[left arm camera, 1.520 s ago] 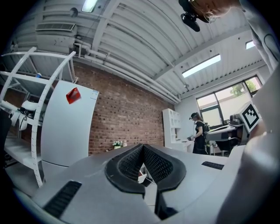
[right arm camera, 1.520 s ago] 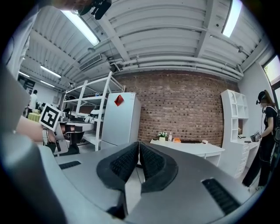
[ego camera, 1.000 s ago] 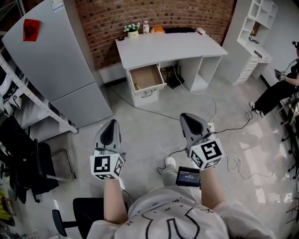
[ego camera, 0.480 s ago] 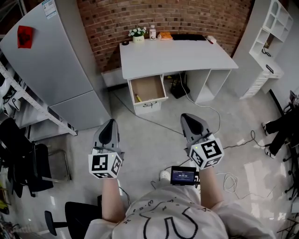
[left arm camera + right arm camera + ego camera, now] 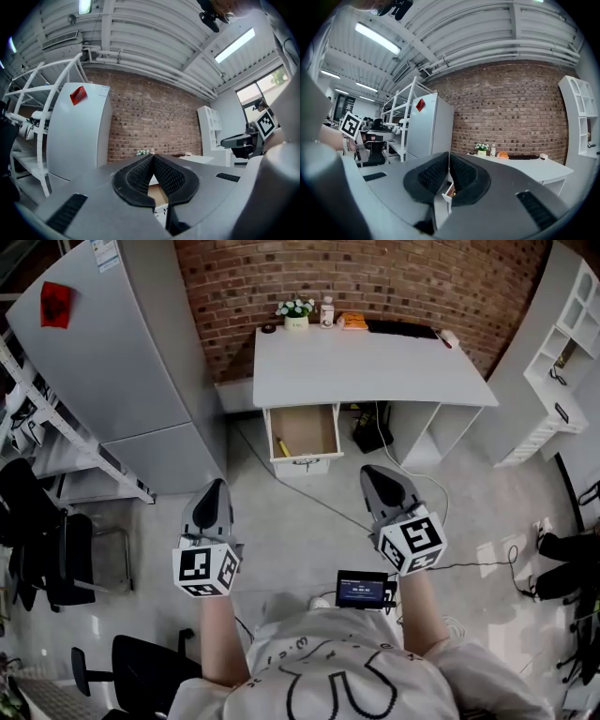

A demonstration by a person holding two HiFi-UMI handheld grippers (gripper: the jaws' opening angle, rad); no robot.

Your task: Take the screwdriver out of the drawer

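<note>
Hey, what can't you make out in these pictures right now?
Head view: the yellow item in the open drawer is too small to confirm as the screwdriver.
Left gripper view: the left gripper covers most of the drawer with its own body.
Right gripper view: the right gripper hides the drawer's inside.

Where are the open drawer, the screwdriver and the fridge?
open drawer [image 5: 314, 430], head view, bare wooden bottom
screwdriver [image 5: 281, 447], head view, its yellow part
fridge [image 5: 122, 343], head view, upper door
</note>
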